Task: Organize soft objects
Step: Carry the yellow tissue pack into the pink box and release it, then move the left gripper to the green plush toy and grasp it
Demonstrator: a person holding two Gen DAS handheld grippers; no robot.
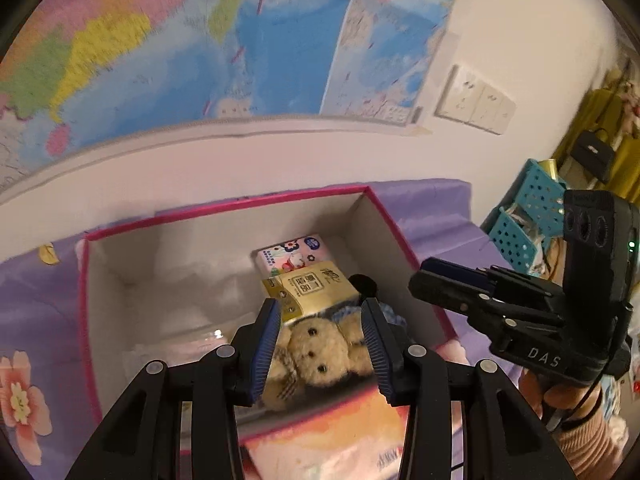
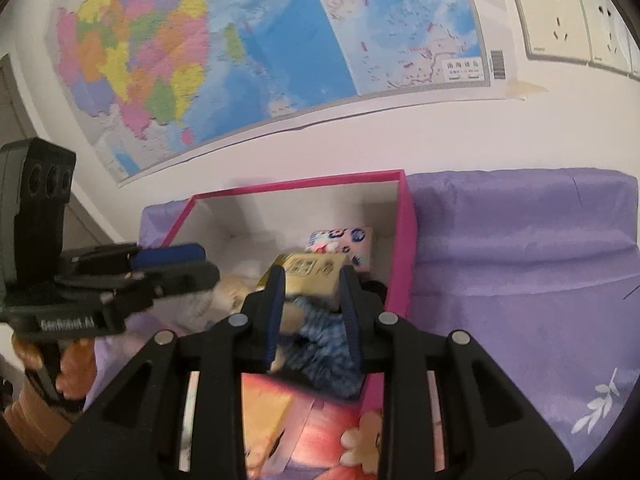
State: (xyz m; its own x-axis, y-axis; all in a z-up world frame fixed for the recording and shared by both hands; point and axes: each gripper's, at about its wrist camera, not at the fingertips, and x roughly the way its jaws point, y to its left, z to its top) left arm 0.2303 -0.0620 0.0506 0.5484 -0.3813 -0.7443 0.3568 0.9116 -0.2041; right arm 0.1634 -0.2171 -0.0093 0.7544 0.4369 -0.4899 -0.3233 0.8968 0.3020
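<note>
A pink-rimmed open box (image 1: pixel 224 210) stands on a purple cloth. Inside lie a beige teddy bear (image 1: pixel 320 350), a gold tissue pack (image 1: pixel 310 290) and a white flowered tissue pack (image 1: pixel 290 254). My left gripper (image 1: pixel 322 320) is open, its fingers either side of the bear's head just above it. My right gripper (image 2: pixel 312 284) is open over the same box (image 2: pixel 404 240), above the gold pack (image 2: pixel 316 274) and a blue checked soft toy (image 2: pixel 324 344). The flowered pack (image 2: pixel 344 242) lies behind. Each gripper shows in the other's view: right (image 1: pixel 452 276), left (image 2: pixel 172 258).
A map and wall sockets (image 2: pixel 560 20) hang on the wall behind the box. A teal perforated basket (image 1: pixel 524 216) stands at the right. The purple cloth (image 2: pixel 520 264) extends right of the box. A colourful printed pack (image 1: pixel 332 436) lies by the box's near rim.
</note>
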